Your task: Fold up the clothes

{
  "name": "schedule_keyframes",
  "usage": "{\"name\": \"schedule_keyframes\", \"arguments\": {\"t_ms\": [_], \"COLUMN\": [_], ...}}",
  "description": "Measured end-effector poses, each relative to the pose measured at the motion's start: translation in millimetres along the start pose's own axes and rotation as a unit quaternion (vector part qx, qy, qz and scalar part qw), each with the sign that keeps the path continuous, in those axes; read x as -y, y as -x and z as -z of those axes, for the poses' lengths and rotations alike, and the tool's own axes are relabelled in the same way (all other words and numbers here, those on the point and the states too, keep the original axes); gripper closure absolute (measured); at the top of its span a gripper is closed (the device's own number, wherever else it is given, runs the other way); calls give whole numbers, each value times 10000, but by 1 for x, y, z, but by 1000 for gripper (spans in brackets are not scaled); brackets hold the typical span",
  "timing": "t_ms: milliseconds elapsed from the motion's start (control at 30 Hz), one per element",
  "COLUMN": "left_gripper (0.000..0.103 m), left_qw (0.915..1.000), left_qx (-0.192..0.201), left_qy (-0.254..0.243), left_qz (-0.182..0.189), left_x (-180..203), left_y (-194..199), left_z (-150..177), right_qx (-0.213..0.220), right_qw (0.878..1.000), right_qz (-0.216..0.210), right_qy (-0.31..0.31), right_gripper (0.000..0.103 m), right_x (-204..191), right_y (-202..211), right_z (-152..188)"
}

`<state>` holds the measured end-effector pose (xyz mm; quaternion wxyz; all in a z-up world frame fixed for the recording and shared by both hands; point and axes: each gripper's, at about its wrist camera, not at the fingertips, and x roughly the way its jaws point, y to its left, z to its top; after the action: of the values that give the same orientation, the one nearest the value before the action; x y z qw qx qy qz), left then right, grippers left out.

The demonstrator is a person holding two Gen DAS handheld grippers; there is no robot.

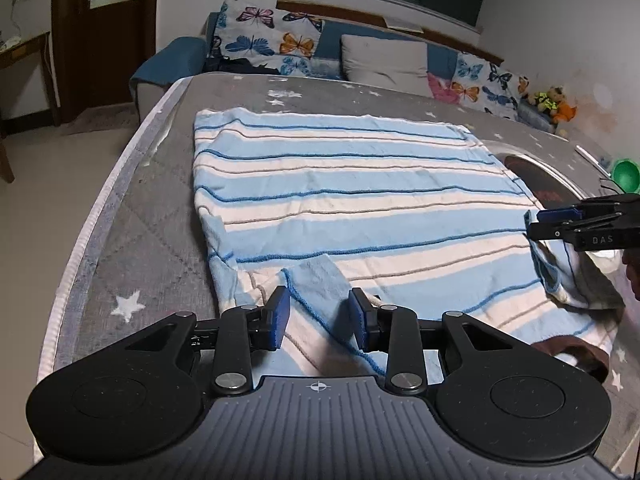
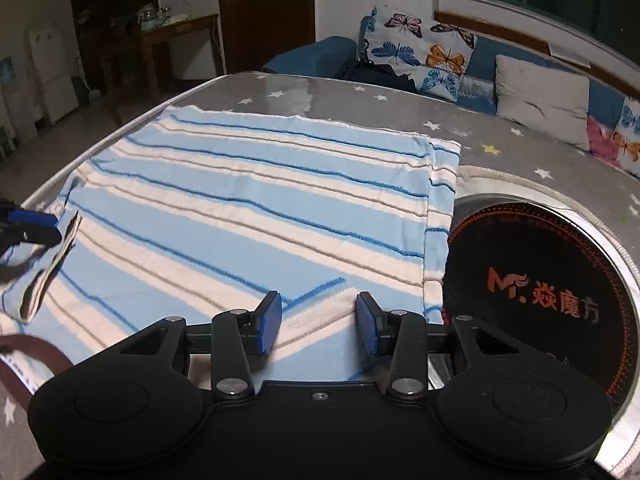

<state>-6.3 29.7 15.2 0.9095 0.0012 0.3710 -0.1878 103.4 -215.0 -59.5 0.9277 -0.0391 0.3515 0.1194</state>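
Observation:
A light-blue, cream and dark-blue striped shirt (image 1: 340, 184) lies flat on the grey star-patterned table (image 1: 132, 240); it also fills the right wrist view (image 2: 248, 208). My left gripper (image 1: 319, 318) is open, its jaws standing either side of a folded-over sleeve (image 1: 316, 280) at the shirt's near edge. My right gripper (image 2: 318, 322) is open over the shirt's near right part, a cloth fold between its pads. The right gripper also shows in the left wrist view (image 1: 538, 222) at the shirt's right edge, and the left gripper shows in the right wrist view (image 2: 44, 228).
A round black induction cooktop (image 2: 540, 280) is set into the table right of the shirt. A green ball (image 1: 626, 176) lies at the far right. A blue sofa with butterfly cushions (image 1: 264, 40) stands behind the table. The table's left edge (image 1: 92, 220) drops to the floor.

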Motion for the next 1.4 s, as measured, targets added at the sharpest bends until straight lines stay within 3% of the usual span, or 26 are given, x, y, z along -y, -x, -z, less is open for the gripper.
{"name": "schedule_keyframes", "arguments": {"t_ms": [233, 600, 800, 933, 1167, 1400], "left_gripper": [69, 68, 66, 62, 60, 58], "left_qw": [9999, 9986, 9968, 9966, 9952, 9821], "left_qx": [-52, 7, -64, 64, -31, -134], "left_qy": [-141, -529, -785, -820, -981, -1823], "left_qz": [-27, 72, -133, -42, 68, 459], "left_x": [4, 21, 33, 35, 34, 28], "left_y": [5, 33, 33, 44, 55, 92], "left_z": [3, 18, 37, 43, 50, 63], "right_qx": [-20, -49, -50, -9, -197, -386], "right_qw": [9998, 9973, 9951, 9956, 9866, 9718], "right_qz": [-2, -302, -117, -199, -546, -901], "right_qy": [217, 667, 977, 921, 1525, 2145], "right_gripper": [59, 59, 59, 59, 59, 37], "right_x": [-4, -27, -47, -49, -51, -54], "right_y": [9, 59, 55, 65, 83, 102], "right_z": [11, 39, 54, 59, 61, 64]}}
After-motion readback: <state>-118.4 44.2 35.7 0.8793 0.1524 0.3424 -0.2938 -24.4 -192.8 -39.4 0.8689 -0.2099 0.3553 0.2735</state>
